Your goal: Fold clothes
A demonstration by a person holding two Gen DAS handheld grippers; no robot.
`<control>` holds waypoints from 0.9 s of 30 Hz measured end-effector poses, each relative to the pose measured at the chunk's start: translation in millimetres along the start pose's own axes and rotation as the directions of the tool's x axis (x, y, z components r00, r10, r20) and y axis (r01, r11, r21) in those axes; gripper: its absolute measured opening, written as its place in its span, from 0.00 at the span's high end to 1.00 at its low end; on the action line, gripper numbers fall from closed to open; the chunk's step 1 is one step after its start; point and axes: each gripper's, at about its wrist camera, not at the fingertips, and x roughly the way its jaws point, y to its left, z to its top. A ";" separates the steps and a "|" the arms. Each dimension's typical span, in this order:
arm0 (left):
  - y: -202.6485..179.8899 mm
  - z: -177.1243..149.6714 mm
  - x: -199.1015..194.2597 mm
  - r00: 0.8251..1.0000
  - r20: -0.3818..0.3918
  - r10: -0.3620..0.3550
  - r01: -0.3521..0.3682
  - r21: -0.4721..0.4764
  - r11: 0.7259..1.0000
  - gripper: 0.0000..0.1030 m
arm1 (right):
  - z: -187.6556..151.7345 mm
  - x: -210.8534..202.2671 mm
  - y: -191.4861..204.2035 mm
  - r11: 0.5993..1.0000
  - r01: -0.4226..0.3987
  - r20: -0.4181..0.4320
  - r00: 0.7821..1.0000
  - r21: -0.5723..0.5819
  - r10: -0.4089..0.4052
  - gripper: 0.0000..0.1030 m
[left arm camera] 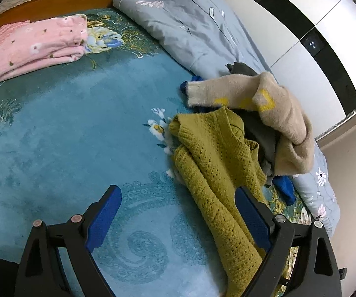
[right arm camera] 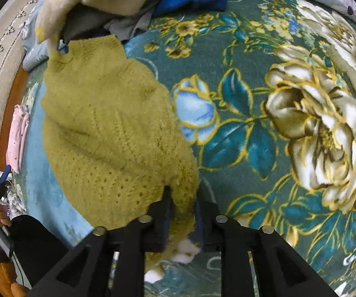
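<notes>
Your right gripper (right arm camera: 181, 210) holds the sweater (right arm camera: 108, 128) edge to pull it flat | left gripper (left arm camera: 178, 212) open beside sweater, ready.

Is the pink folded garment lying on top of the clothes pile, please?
No, the pink folded garment lies alone near the headboard, apart from the clothes pile.

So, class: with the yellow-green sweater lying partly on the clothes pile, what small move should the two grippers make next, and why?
Probably bring the open left gripper onto the yellow-green sweater so both grippers hold it and can pull it onto the bare bedspread. The right gripper has sweater fabric between its fingers, yet the top of the sweater rests against the clothes pile.
</notes>
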 end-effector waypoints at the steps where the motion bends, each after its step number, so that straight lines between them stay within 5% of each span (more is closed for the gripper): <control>1: -1.0 -0.7 2.9 1.000 -0.002 0.003 -0.003 0.000 1.000 0.10 | 2.1 -1.1 -3.9 1.000 0.005 0.009 1.000 0.002 -0.005 0.67; 8: -6.8 -5.1 21.1 1.000 -0.014 0.012 -0.012 0.017 1.000 0.10 | 50.7 -25.9 -4.1 1.000 -0.009 0.154 0.988 -0.002 0.009 0.51; 13: -11.1 -7.1 30.5 1.000 -0.025 0.008 -0.007 0.034 0.999 0.10 | 110.8 -15.5 58.9 0.986 -0.045 0.214 0.974 -0.160 0.080 0.50; 20: -3.3 -5.3 36.1 0.998 -0.044 0.033 -0.031 0.035 0.999 0.10 | 176.6 39.2 159.2 0.914 0.026 0.223 0.972 -0.404 0.071 0.49; 27: 12.0 3.1 41.6 0.997 -0.061 0.046 -0.047 -0.001 0.999 0.10 | 206.9 89.0 207.8 0.779 0.161 0.215 0.976 -0.607 -0.034 0.49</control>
